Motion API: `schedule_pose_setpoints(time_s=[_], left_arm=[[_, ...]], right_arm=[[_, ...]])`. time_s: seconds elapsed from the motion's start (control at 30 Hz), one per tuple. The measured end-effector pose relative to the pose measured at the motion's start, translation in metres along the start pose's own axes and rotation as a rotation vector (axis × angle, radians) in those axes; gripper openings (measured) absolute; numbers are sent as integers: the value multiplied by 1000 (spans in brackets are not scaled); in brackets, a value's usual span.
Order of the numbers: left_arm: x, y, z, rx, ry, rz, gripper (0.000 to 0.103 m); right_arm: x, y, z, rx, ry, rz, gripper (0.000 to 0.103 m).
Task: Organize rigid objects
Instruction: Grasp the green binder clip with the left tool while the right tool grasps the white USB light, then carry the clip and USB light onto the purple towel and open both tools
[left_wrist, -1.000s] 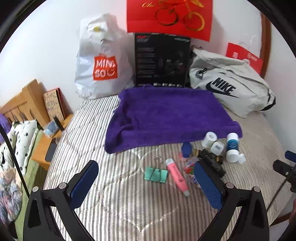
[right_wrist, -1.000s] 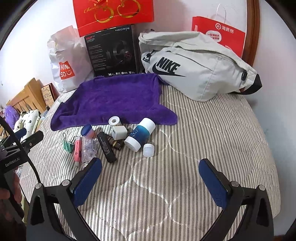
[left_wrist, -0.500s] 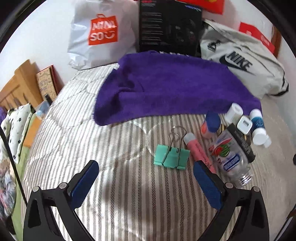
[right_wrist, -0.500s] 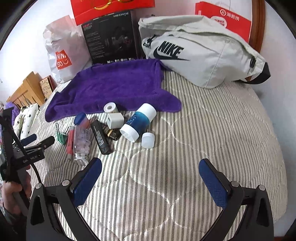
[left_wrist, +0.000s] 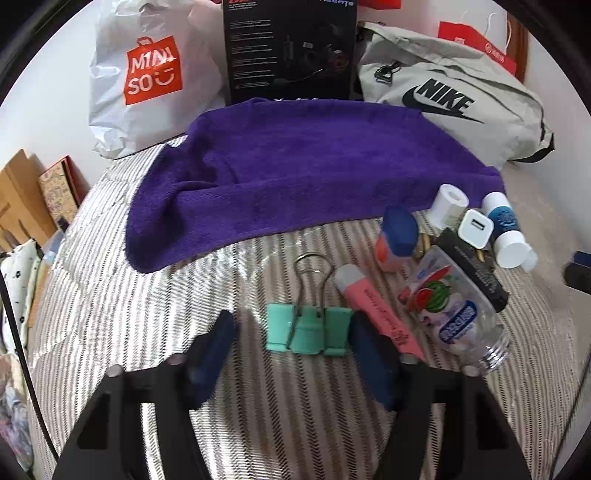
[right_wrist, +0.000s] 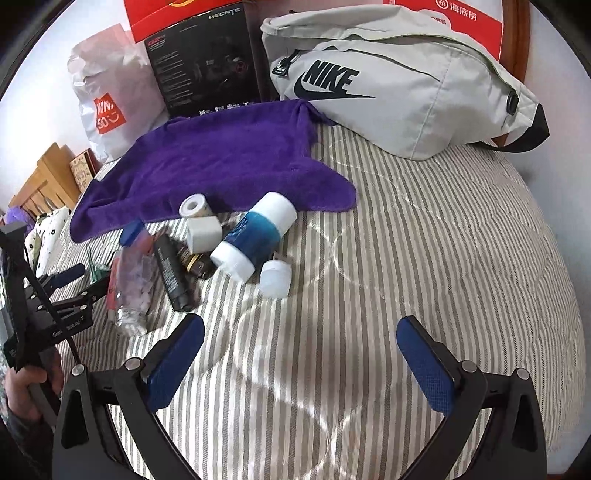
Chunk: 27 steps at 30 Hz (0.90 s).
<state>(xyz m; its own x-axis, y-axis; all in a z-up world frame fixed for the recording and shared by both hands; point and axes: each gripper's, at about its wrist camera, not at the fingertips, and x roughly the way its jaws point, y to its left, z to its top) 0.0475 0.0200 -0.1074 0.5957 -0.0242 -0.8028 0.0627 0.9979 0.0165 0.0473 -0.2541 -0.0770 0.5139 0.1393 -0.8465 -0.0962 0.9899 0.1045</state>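
A green binder clip (left_wrist: 308, 328) lies on the striped bed, between the blue pads of my left gripper (left_wrist: 291, 332), which is open around it but narrower than before. To its right lie a pink highlighter (left_wrist: 376, 314), a clear candy bottle (left_wrist: 450, 310), a black stick (left_wrist: 472, 269), a white charger cube (left_wrist: 475, 229) and a blue-and-white bottle (left_wrist: 504, 232). My right gripper (right_wrist: 299, 343) is open and empty above bare bed, short of the blue-and-white bottle (right_wrist: 255, 232) and a small white cap (right_wrist: 275, 278). The left gripper (right_wrist: 79, 280) shows at the left edge of the right wrist view.
A purple towel (left_wrist: 306, 170) is spread behind the objects. Behind it stand a white Miniso bag (left_wrist: 147, 77), a black box (left_wrist: 290, 48) and a grey Nike bag (left_wrist: 454, 103). A wooden headboard (left_wrist: 18, 195) is at the left.
My left gripper has moved forward and down to the binder clip and its jaws have narrowed around it. My right gripper has moved forward toward the pile of objects.
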Motion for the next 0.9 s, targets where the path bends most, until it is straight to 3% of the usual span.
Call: schedule_pose_setpoints(time_s=[0.03,0.2,0.27,0.4,0.6,0.77,0.9], left_arm=[[-1,-1,0,1,-5,-14,39],[-1,-6,0,23,-17,8,40],[0,-3,1,2,-13,-4,40],[0,-4,1,0,-11,-2,40],[0,-3,1,-6,-10,-1,40],[0,-3,2,-10,-12,1,40],[-1,-2,1,-11,-14,-7,40]], right_arm=[[4,-1,3,2,2,7,99],[24,-3,14,-17,13,20,90],[35,0,17,-55,31,10,72],[50,3,16,-94,57,-6,56],[57,13,19,-140,19,-20,48],[56,12,22,-171,25,-24,24],[57,10,23,-166,30,-17,24]])
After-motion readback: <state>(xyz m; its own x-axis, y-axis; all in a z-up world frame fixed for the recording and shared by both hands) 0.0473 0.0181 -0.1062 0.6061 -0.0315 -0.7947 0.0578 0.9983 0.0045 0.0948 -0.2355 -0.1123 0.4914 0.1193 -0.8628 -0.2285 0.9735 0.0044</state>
